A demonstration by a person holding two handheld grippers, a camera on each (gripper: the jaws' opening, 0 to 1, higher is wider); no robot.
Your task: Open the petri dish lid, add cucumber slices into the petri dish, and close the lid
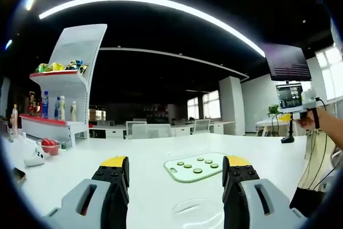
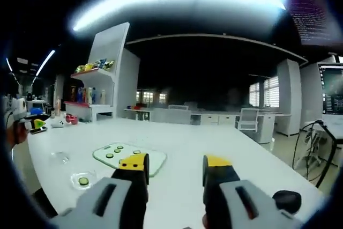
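Note:
A pale green cutting board (image 1: 182, 172) with several cucumber slices (image 1: 198, 171) lies on the white table, just beyond my left gripper (image 1: 176, 178), which is open with nothing between its jaws. A clear round petri dish part (image 1: 198, 210) lies on the table between and below those jaws. In the right gripper view the same board (image 2: 104, 154) sits left of centre. My right gripper (image 2: 174, 171) is open and holds nothing. A clear petri dish (image 2: 83, 181) holding one cucumber slice (image 2: 83, 181) sits near the table's front left, with a clear lid (image 2: 60, 157) lying apart beside it.
A white shelf unit (image 1: 67, 84) with bottles and snacks stands at the table's far left, with a red bowl (image 1: 49, 146) near it. A person's arm (image 1: 324, 127) reaches in at the right. A black object (image 2: 286, 199) lies on the table at the right.

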